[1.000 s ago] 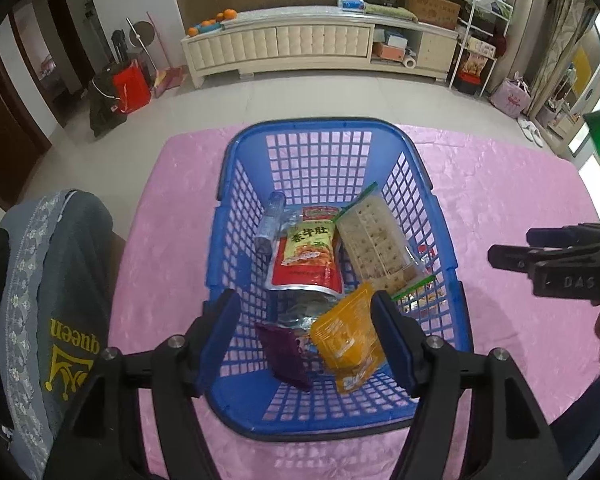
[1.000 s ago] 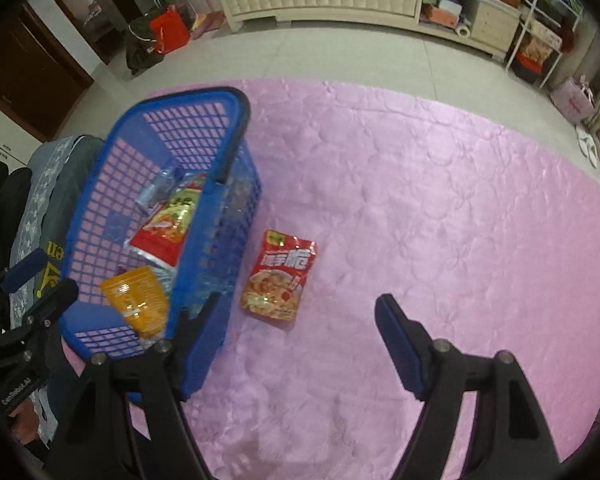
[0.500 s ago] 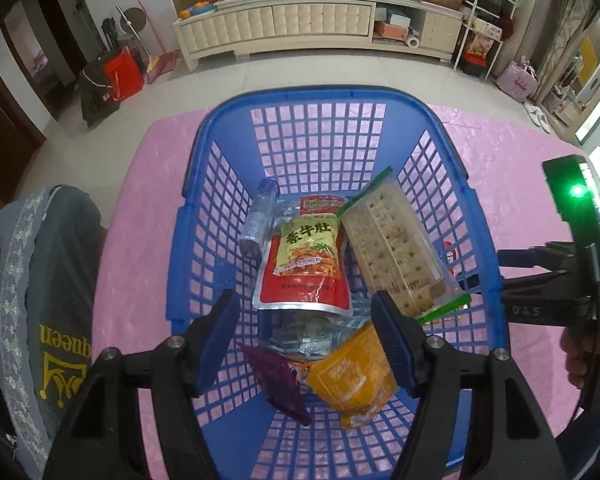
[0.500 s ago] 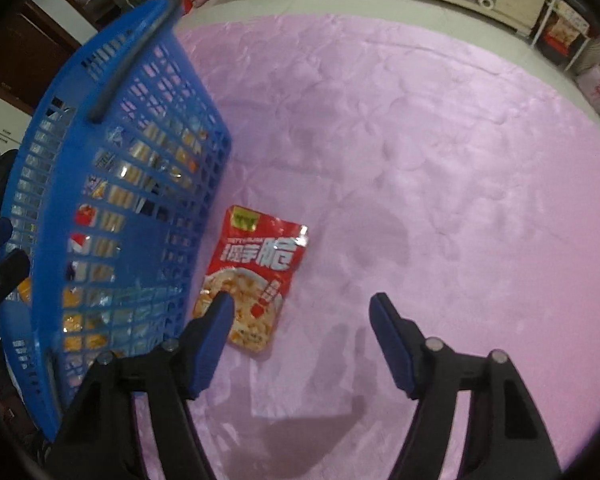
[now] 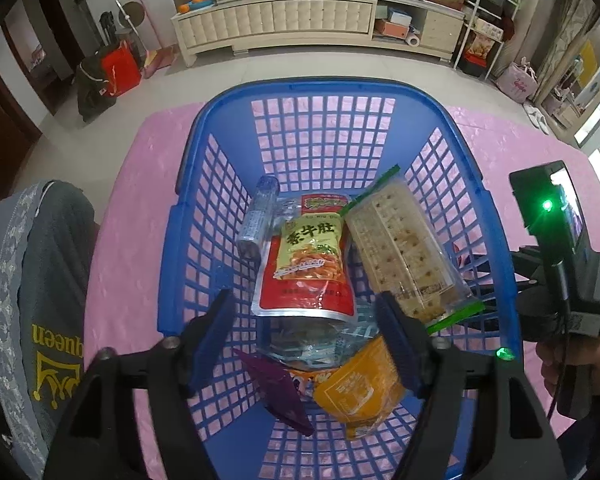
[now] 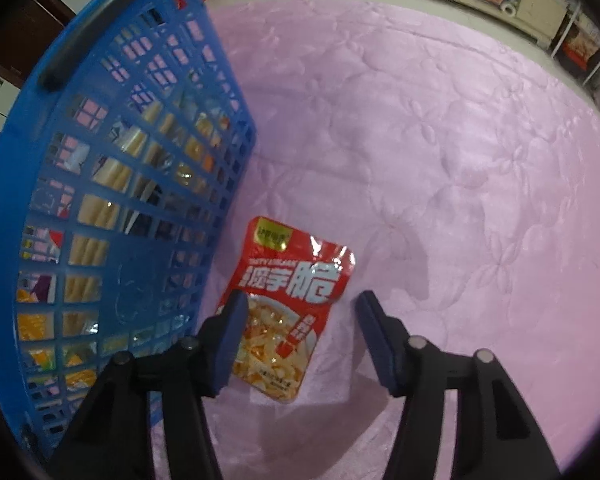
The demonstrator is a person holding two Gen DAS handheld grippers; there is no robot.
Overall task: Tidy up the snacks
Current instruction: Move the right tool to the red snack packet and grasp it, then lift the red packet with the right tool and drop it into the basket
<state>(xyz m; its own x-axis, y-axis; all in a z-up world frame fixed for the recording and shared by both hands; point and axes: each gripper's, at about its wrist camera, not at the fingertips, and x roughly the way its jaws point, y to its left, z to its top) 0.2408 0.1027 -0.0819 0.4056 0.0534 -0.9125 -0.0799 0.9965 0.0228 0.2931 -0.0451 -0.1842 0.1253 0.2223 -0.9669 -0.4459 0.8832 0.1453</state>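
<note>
A blue basket (image 5: 496, 248) stands on the pink tablecloth and holds several snacks: a red and yellow pouch (image 5: 308, 264), a cracker pack (image 5: 404, 248), an orange packet (image 5: 360, 392), a purple packet (image 5: 276, 384) and a small bottle (image 5: 260, 212). My left gripper (image 5: 306, 332) is open and empty above the basket's near end. A red snack pouch (image 6: 288, 304) lies flat on the cloth beside the basket wall (image 6: 112, 208). My right gripper (image 6: 300, 320) is open, low over the pouch's near end, one finger on each side.
The pink tablecloth (image 6: 440, 140) stretches to the right of the pouch. A chair with a grey cover (image 5: 40, 300) stands left of the table. A white cabinet (image 5: 284, 24) and shelves stand at the far wall. The right gripper's body (image 5: 560, 280) shows beside the basket.
My left gripper has moved in closer over the basket. My right gripper has dropped down and forward to the red pouch, which now lies between its open fingers.
</note>
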